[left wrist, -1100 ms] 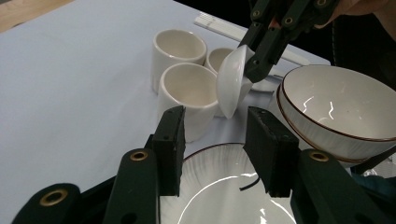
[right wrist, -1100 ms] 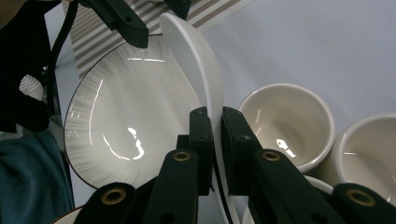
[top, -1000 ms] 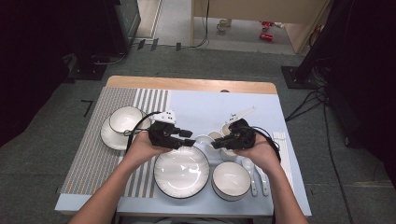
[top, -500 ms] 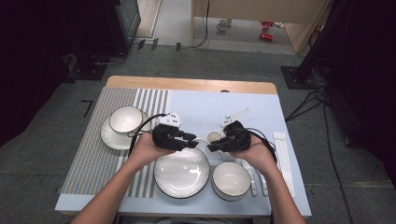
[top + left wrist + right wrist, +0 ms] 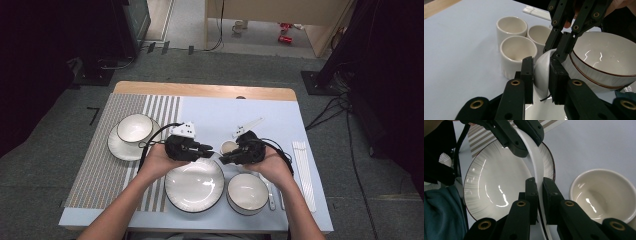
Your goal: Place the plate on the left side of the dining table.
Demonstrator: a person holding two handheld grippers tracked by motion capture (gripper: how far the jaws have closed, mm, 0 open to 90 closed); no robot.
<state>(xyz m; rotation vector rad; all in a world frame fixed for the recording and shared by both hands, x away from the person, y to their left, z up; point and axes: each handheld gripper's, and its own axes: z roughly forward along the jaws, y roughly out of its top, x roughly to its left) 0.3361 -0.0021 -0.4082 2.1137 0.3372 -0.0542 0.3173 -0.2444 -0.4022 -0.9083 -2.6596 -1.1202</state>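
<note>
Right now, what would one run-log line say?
left gripper: jaws just closing, on dish | right gripper: shut on dish | dish: held on edge above plate

We see the table (image 5: 260, 112) lit bright from above w/ dark corners around the room, soft shadows under the hands, shiny white glare on the plate (image 5: 499, 192) & bowl (image 5: 606, 57), & close-up jaws a bit blurry.
</note>
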